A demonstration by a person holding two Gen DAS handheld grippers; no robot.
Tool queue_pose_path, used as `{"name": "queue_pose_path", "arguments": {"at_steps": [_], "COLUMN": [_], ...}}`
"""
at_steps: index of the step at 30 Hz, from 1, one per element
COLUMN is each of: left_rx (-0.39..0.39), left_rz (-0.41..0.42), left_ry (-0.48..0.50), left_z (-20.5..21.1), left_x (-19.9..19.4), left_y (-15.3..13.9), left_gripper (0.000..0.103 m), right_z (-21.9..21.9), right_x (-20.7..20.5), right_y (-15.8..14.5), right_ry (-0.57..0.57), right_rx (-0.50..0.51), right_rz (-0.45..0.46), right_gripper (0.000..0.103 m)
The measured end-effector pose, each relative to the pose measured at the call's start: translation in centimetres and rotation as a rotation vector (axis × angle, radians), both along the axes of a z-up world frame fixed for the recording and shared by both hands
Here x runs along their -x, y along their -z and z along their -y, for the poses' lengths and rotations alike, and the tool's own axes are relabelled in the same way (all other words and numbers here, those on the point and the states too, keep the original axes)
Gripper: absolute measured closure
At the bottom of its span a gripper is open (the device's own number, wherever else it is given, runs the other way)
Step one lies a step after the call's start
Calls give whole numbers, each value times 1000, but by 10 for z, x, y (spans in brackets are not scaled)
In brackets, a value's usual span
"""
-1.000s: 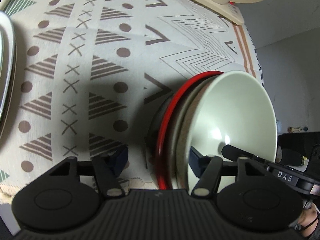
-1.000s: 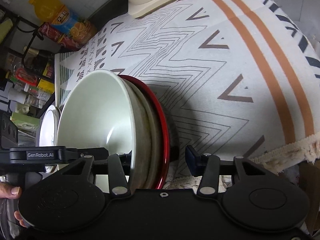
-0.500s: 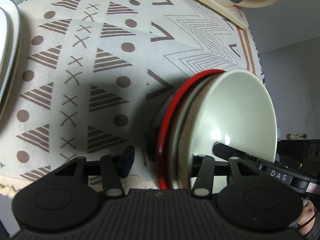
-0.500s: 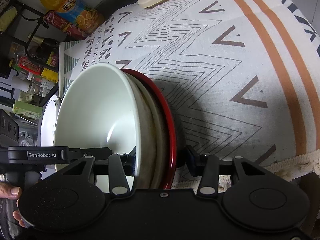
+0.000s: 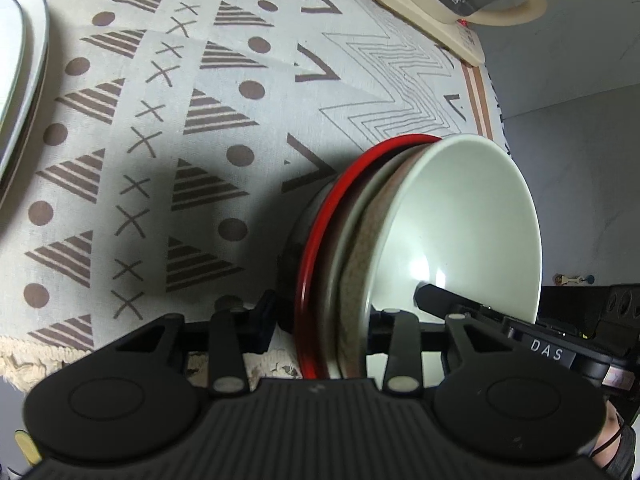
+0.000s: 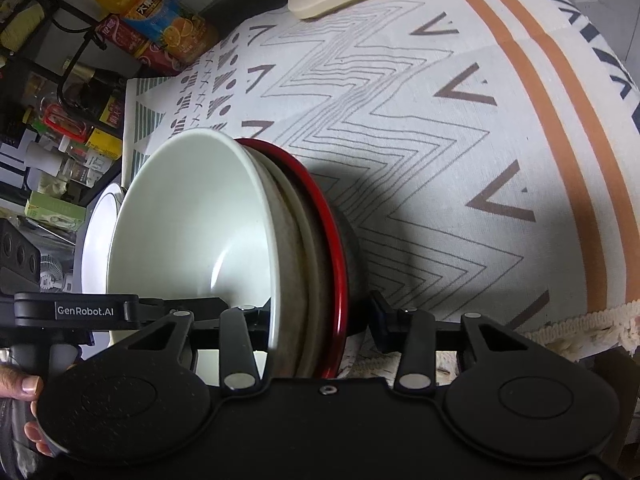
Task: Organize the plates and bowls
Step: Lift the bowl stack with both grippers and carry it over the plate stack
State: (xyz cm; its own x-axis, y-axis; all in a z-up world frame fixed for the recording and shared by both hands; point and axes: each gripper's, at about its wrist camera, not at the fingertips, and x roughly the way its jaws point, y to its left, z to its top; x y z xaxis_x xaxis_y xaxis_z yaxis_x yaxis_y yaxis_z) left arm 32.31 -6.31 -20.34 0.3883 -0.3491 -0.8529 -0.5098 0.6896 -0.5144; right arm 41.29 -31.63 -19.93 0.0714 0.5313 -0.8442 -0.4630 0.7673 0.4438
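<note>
A stack of nested bowls [image 5: 460, 232] stands near the table's front edge: a pale white bowl on top, a speckled beige one under it, and a red-rimmed dark bowl [image 5: 316, 240] at the bottom. My left gripper [image 5: 324, 320] straddles the stack's rim on one side, its jaws closing. Its outer finger [image 5: 266, 320] sits right beside the dark outer wall, and the inner one reaches inside the white bowl. My right gripper [image 6: 316, 318] straddles the opposite rim of the stack [image 6: 192, 224], also closing. Its outer finger [image 6: 380, 322] is just off the dark wall.
A white plate [image 5: 20, 80] lies at the left on the patterned tablecloth [image 5: 160, 140]. A cream appliance base [image 5: 440, 12] stands at the back. Bottles and packets [image 6: 136, 12] crowd a rack beyond the table. A hand [image 6: 24, 388] holds the left gripper.
Both grippers' jaws have narrowed around the stack's rim, the left one more. Each outer finger has come in close to the dark bowl's wall. The bowls have not moved.
</note>
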Motion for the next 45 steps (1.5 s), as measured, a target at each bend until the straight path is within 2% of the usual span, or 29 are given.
{"name": "queue_pose_path", "arguments": {"at_steps": [11, 27, 33, 45], "left_rx": [-25, -85, -106, -96], "left_rz": [59, 140, 142, 138], "left_ry": [-18, -108, -150, -255], "left_z": [-37, -116, -143, -207], "left_x": [11, 59, 82, 134], "left_y": [-28, -80, -84, -81], "left_gripper": [65, 65, 65, 65], "right_z": [-37, -119, -149, -222], "right_x": [2, 32, 47, 73], "right_y": [-24, -62, -64, -62], "right_ry": [-6, -64, -97, -162], "right_rx": [-14, -92, -101, -104], "right_rz": [42, 92, 90, 74], "right_gripper": [62, 62, 62, 62]}}
